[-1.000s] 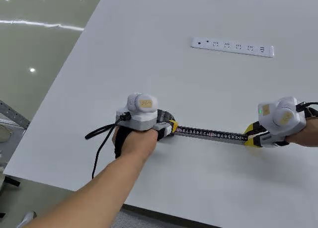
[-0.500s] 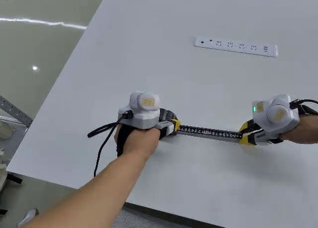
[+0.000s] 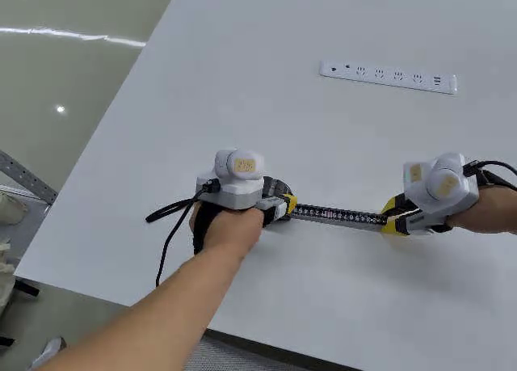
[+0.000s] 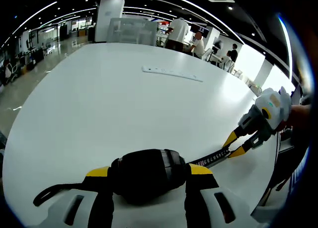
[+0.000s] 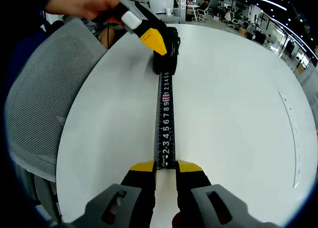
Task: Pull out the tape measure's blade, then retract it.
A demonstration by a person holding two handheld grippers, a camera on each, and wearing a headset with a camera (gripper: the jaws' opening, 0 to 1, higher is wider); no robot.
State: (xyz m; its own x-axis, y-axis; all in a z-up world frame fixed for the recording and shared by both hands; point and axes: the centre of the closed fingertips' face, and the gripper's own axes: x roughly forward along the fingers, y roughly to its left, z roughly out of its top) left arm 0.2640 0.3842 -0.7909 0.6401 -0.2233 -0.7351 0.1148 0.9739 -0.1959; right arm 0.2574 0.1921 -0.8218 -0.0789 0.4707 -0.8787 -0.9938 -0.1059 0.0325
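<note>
While the blade (image 3: 335, 216) lies drawn along the tabletop (image 3: 266, 112), left tool (image 3: 276, 206) clamps the case (image 4: 146, 173) at 6 o'clock; right tool (image 3: 393, 221) pinches the blade tip at 4 o'clock. Pull-out judged largely done; retraction outstanding.

Pwr strip (image 3: 388, 77) behind tape (image 3: 338, 217), on table (image 3: 242, 104)

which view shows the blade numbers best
The right gripper view: the blade runs up the middle, numbers readable. The head view shows it small, from the side; the left gripper view, a short stretch.
</note>
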